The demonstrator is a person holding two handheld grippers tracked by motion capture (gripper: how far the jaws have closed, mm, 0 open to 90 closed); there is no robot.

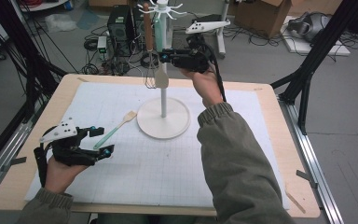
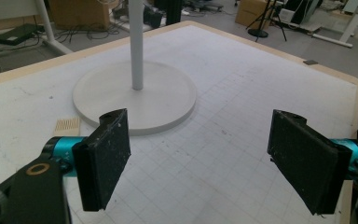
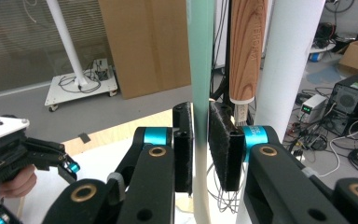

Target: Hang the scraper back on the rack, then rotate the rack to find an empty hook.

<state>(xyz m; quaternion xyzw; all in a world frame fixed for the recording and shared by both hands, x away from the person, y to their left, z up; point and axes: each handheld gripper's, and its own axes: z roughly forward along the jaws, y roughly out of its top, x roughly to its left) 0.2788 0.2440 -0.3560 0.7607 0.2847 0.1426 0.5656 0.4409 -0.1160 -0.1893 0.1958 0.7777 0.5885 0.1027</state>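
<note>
The right tongs [image 3: 200, 144] are letting go of the mint spatula [image 3: 200, 56] now hanging on the rack [image 1: 163, 100], the left tongs [image 1: 100, 140] gape released at seven o'clock beside the brush [image 1: 116, 127], likely next to hang

Whisk handle [image 3: 247, 51] grained wood; spatula handle [image 3: 200, 70] smooth matt mint plastic.
</note>
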